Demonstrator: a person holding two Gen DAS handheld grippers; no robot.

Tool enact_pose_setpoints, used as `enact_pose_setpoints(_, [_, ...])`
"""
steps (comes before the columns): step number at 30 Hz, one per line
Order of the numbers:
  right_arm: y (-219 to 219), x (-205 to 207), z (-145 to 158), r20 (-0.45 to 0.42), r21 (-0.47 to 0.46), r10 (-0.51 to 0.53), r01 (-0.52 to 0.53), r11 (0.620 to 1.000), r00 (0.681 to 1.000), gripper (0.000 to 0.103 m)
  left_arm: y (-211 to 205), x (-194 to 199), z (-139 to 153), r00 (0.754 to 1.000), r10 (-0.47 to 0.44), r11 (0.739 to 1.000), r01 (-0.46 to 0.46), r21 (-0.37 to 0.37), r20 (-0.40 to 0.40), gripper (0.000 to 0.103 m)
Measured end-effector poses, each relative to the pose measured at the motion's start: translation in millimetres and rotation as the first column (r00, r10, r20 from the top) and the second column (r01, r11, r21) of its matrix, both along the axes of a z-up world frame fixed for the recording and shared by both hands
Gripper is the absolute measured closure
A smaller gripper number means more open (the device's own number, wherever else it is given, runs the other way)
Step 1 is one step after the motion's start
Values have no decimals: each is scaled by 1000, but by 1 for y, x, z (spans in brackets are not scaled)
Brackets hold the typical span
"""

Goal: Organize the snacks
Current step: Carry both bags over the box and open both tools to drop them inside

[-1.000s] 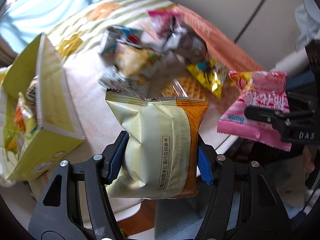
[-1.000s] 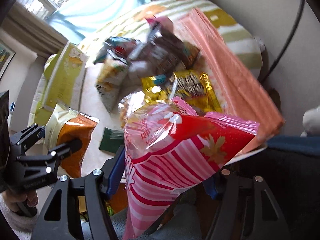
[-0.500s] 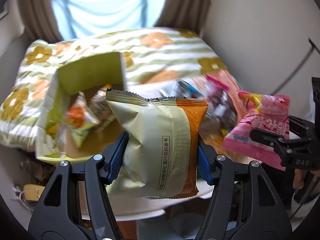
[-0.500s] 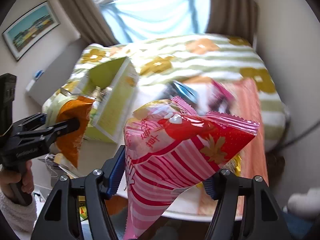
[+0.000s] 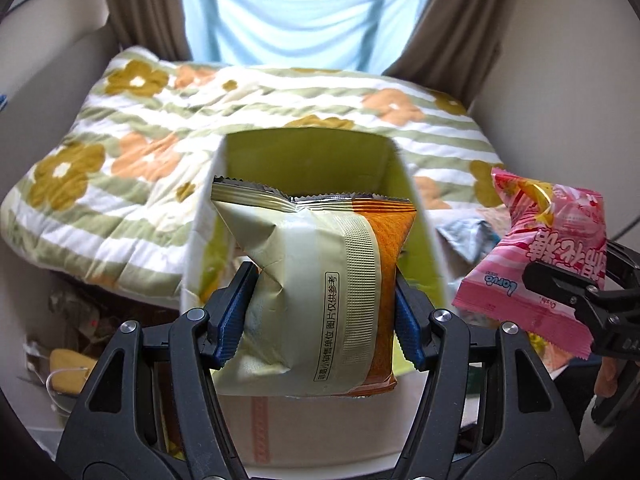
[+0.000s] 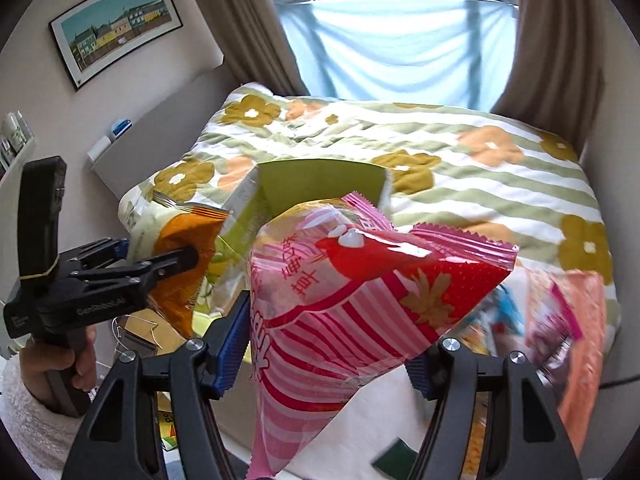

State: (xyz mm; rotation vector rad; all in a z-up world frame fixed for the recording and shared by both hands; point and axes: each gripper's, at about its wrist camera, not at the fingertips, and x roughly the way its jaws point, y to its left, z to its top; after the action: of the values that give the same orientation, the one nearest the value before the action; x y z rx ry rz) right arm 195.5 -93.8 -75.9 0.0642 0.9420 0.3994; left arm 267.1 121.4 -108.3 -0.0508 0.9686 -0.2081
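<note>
Floral quilt (image 5: 248, 112), blue curtain (image 6: 396, 44), framed picture (image 6: 116, 28) on wall.

Matt foil snack pouch (image 5: 320, 292) with crimped seams; glossy, crinkled plastic pink packet (image 6: 360, 300); matt cardboard green box (image 5: 304, 156); soft quilted cloth blanket (image 5: 132, 136); ribbed blue pads (image 5: 234, 312).

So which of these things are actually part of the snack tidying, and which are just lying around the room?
Part of the job:
- cream-and-orange snack bag, in the left gripper
- pink striped snack bag, in the right gripper
- green box
- loose snacks

Just lying about:
- flowered quilt
- framed picture
- blue curtain
</note>
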Motion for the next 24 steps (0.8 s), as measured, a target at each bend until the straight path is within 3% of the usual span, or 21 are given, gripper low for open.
enact_pose_setpoints(5, [32, 20, -17, -52, -24, -6, 5, 1000, 999, 40, 17, 25, -33, 998, -19, 1000, 18, -15, -63, 43])
enact_pose_setpoints(12, [51, 41, -39, -92, -149, -38, 24, 989, 995, 40, 13, 48, -75, 986, -80, 996, 76, -36, -148, 42])
enact_pose_setpoints(14, [49, 45, -42, -104, -159, -36, 20, 987, 994, 40, 11, 49, -79, 983, -96, 995, 89, -52, -157, 33])
enact_pose_setpoints(15, [48, 46, -43, -106, -162, -33, 15, 987, 994, 40, 10, 49, -79, 983, -101, 994, 94, -51, -154, 17])
enact_pose_setpoints(17, [46, 46, -44, -107, -174, -20, 1, 985, 994, 40, 9, 46, -75, 988, -92, 996, 89, -27, -128, 0])
enact_pose_setpoints(24, [46, 47, -49, -113, -173, 31, -50, 984, 993, 40, 29, 28, -64, 995, -9, 1000, 6, -29, -95, 0])
